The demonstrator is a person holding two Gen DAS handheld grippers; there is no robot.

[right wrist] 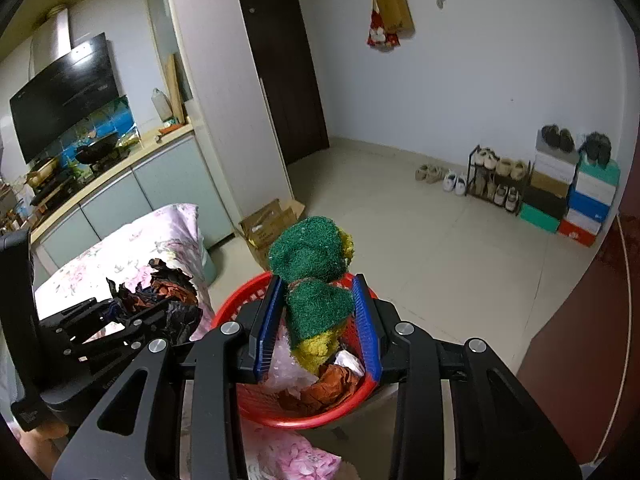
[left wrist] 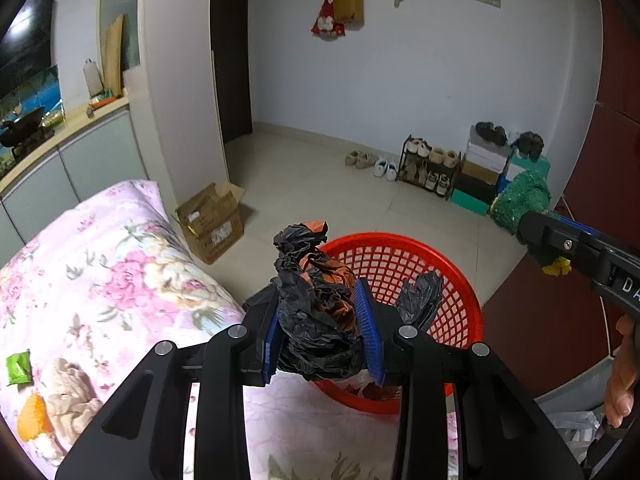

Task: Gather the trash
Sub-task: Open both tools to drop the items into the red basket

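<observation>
Both claws hover over the basket [right wrist: 240, 396] for dropping: left claw [left wrist: 322, 326] clenches crumpled paper [left wrist: 316, 320], right claw [right wrist: 316, 326] grips a sponge [right wrist: 316, 276].

Red basket [left wrist: 460, 280] mouth open above; trash inside; flowered bedding [left wrist: 120, 272] crowds left.

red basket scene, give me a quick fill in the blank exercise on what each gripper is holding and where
1. The left gripper is shut on a crumpled ____ plastic bag.
2. The right gripper is shut on a green and yellow ____.
3. Both items are held above a ____ mesh basket.
4. The basket stands beside a ____-patterned quilt.

Missing words: black; scouring sponge; red; floral
</observation>
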